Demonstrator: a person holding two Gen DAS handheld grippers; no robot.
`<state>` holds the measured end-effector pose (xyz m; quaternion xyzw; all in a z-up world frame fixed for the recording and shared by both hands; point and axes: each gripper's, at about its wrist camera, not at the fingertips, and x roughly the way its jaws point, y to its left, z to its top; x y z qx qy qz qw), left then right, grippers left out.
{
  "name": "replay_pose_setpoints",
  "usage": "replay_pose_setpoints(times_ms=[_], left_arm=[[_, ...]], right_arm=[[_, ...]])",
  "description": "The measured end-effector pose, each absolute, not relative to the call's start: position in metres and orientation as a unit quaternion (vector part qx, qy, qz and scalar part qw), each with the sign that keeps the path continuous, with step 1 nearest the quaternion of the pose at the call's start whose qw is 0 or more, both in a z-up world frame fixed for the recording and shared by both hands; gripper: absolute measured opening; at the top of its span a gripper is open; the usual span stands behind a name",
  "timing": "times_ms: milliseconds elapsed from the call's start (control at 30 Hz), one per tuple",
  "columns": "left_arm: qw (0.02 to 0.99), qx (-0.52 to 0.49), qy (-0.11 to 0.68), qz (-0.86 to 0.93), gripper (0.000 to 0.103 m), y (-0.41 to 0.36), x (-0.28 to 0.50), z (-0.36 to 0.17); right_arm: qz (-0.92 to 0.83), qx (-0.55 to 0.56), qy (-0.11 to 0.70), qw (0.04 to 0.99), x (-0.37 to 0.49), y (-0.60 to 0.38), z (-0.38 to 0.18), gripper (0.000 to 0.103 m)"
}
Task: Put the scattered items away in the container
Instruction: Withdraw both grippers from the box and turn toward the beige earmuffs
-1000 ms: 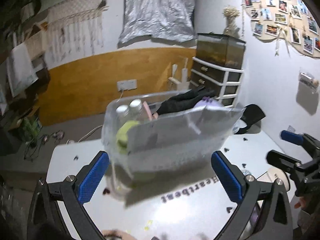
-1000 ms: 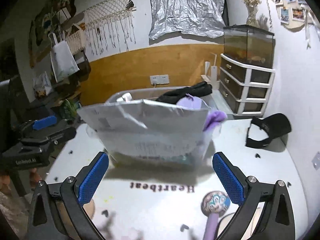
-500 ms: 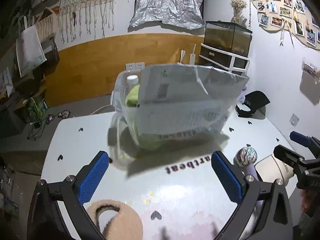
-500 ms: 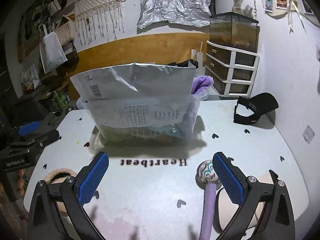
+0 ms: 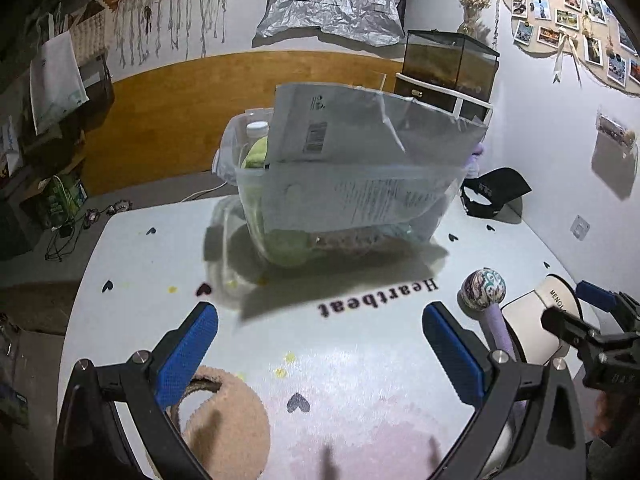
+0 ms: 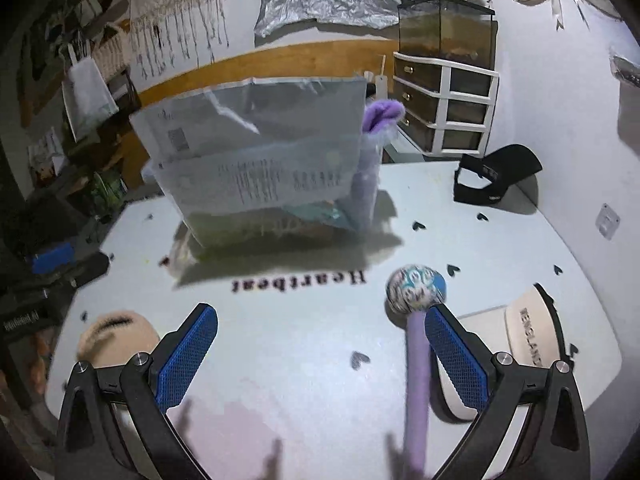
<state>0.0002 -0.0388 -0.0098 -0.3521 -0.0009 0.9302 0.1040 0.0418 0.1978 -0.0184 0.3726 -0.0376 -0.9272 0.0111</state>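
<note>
While both grippers, left (image 5: 320, 356) and right (image 6: 320, 356), gape empty, the clear plastic bin (image 5: 344, 196) holds a grey mailer (image 5: 360, 128); nearer lies what seems a purple-handled massage mallet (image 6: 416, 344).

Room is dimly lit; the white table (image 5: 360, 360) is the brightest surface, washed bluish. Light is thrown from behind the cameras and above: a hard dark shadow is cast by the bin (image 5: 344, 200) onto the table in front of it and to its left, and finger shadows are seen at the near table edge. A pale pink glare patch is seen near that edge. Strong fisheye bending is seen, with black vignetted corners in both views. Left of the bin, the room falls into near darkness. The bin (image 6: 272, 184) is smeared by motion blur in the right view; noise is visible in dark areas.
</note>
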Motion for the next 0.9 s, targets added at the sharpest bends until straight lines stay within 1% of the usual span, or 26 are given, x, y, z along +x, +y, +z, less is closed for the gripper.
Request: replay_pose_setpoints(times_ms=[267, 533, 733, 900], left_arm=[[0.114, -0.379, -0.007, 0.918, 0.103, -0.029, 0.005, -0.031], [0.116, -0.42, -0.014, 0.9, 0.103, 0.003, 0.013, -0.056], [0.083, -0.423, -0.023, 0.902, 0.102, 0.01, 0.023, -0.066], [0.037, -0.424, -0.037, 0.904, 0.102, -0.014, 0.032, -0.074]], right_arm=[[-0.904, 0.424, -0.049, 0.012, 0.052, 0.212, -0.05, 0.103], [-0.885, 0.464, -0.01, 0.044, 0.055, 0.23, -0.075, 0.103], [-0.871, 0.484, 0.016, 0.085, 0.043, 0.241, -0.084, 0.103], [-0.854, 0.504, 0.039, 0.121, 0.033, 0.232, -0.099, 0.103]])
